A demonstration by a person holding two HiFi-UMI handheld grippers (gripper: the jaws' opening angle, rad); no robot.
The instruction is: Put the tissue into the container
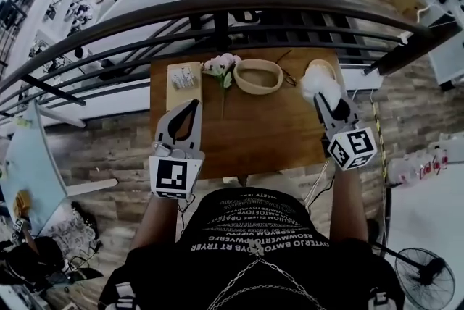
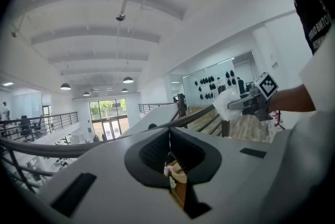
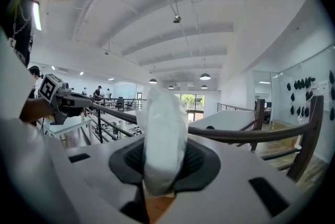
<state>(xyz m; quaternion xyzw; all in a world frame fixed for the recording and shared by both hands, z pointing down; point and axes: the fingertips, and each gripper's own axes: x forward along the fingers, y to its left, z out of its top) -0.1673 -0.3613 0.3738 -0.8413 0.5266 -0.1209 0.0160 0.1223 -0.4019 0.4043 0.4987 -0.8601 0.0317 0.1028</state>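
Transport step: tissue point(image 1: 317, 82) pinched in right hand-held gripper point(image 1: 328, 104) near far right corner of table point(image 1: 246, 135), left hand-held gripper point(image 2: 168, 134) pressed together, empty; next, probably, shift left over oval container point(image 1: 259, 90), lower, release.

Over a wooden worktop point(image 1: 254, 131) beside a balcony railing point(image 1: 217, 8), the right hand-held gripper point(image 1: 324, 95) grips a white tissue point(image 1: 317, 82) above a tan bowl point(image 1: 324, 67). The left hand-held gripper point(image 1: 192, 107) hovers, jaws closed, near a tissue pack point(image 1: 184, 77), pink flowers point(image 1: 222, 64) and an oval basket point(image 1: 258, 76).
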